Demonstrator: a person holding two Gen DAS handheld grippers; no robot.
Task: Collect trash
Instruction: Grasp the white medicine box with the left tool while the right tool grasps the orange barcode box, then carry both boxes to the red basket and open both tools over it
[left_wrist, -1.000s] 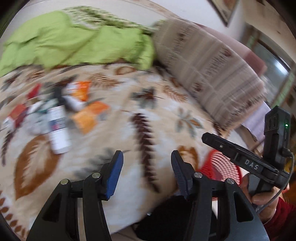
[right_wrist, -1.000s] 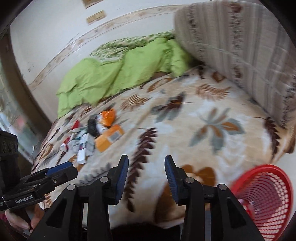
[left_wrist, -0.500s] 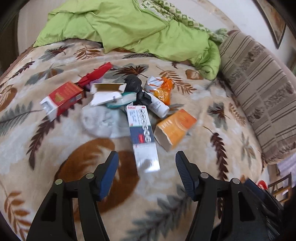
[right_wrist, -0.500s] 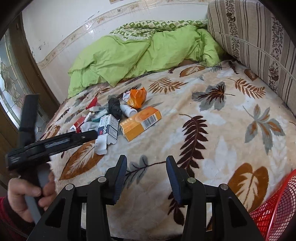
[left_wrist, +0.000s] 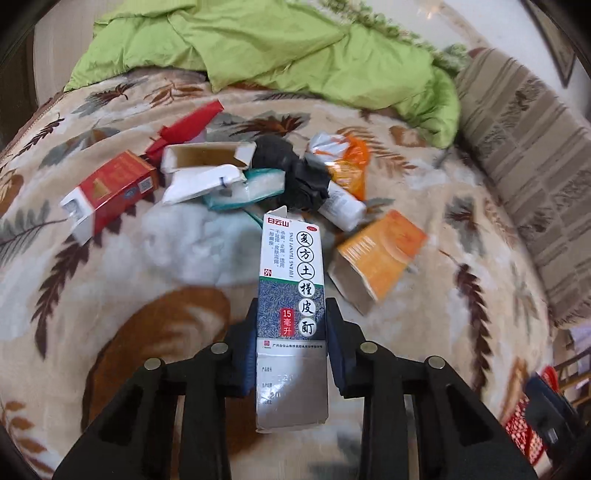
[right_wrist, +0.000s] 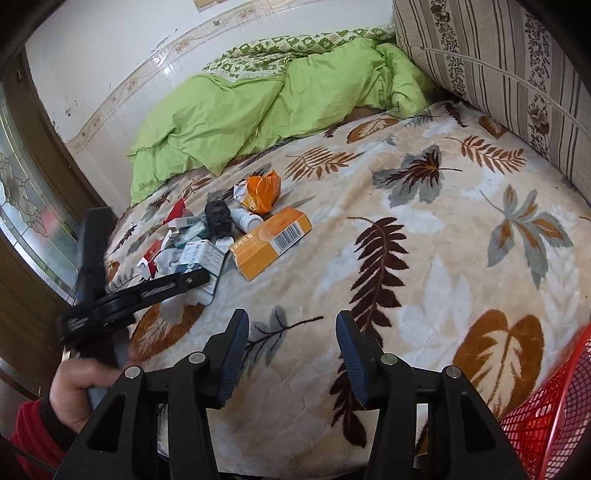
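White-and-blue medicine box (left_wrist: 291, 295) (top flap seemingly open) heads cartons (left_wrist: 380, 254) heaped on blanket.

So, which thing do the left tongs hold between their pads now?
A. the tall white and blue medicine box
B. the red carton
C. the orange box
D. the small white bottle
A: in the left wrist view the left tongs have just closed on the tall white and blue medicine box, and both pads press its sides.
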